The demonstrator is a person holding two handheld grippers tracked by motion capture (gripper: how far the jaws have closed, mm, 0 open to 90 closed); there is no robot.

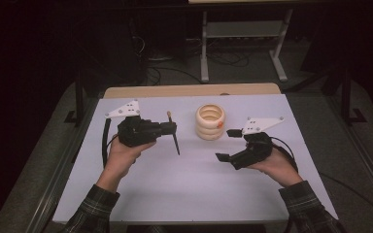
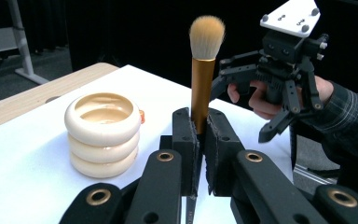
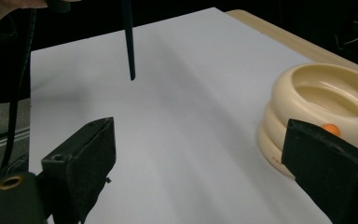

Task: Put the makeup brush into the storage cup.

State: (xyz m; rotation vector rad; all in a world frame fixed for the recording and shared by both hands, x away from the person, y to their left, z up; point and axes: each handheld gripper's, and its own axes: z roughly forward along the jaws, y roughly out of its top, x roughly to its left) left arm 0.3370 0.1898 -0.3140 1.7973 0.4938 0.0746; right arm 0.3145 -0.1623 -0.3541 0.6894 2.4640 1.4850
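Left gripper clamped on makeup brush, bristles upright, above white table. Right gripper spread wide, holding nothing. Cream ringed holder standing on table between both grippers, apart from each.

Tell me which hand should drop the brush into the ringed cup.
Left, probably: the left gripper already clamps the brush upright beside the cup. The right gripper is open, holding nothing.
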